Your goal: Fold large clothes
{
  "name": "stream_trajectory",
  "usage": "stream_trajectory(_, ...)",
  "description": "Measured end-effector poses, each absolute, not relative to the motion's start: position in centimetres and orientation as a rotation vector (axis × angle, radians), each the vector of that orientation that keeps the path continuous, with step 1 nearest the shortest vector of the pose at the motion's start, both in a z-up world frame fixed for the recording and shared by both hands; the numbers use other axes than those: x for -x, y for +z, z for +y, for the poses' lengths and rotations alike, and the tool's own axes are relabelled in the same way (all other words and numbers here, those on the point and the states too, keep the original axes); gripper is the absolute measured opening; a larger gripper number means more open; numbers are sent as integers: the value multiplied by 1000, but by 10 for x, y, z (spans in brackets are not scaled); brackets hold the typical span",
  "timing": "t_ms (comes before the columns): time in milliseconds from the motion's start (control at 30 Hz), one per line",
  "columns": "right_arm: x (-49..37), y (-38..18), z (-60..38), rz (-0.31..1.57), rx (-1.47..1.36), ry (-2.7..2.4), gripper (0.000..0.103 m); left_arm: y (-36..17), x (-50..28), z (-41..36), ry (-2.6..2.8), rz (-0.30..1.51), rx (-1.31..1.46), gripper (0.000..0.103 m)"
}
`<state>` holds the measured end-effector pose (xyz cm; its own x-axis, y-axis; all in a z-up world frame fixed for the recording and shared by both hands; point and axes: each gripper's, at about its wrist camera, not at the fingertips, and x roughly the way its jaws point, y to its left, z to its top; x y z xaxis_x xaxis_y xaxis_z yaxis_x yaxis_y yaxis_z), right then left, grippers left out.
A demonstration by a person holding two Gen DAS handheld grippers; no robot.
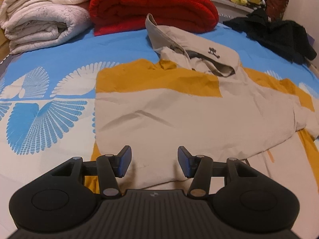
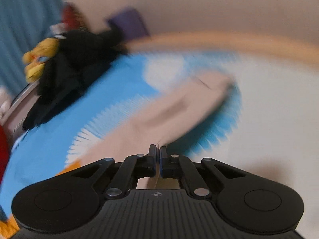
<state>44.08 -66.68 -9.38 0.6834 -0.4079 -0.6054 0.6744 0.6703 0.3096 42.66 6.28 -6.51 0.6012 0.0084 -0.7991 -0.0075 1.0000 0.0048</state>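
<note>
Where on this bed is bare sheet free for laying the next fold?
Bare sheet lies left of the beige-and-mustard garment, below the white blankets. The far edge is crowded: red blanket and black clothing. Left gripper is open; right gripper pinches beige cloth.

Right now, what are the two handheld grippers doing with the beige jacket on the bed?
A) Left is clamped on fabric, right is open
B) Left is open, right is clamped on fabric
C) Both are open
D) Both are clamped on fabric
B: the left gripper hangs open over the beige jacket, while the right gripper is shut with beige fabric pinched in it.
</note>
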Motion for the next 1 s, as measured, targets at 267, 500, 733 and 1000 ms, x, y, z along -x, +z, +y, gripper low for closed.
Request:
stream_trajectory(267,-449,33,-398,328,-60,-56,2,-37,-421,103,60,877,99,57)
stream_trajectory(500,-394,6,-193,679,-40,589,15,-24,-417,134,95,860,186,56)
stream_trajectory(733,-345,-7,-211,752,-164,352,20,-23,-412,134,77,855,207,56)
stream_trajectory(1000,-347,-23,-291,712,-294,150,28,-36,-412,79,-58,861,138,56)
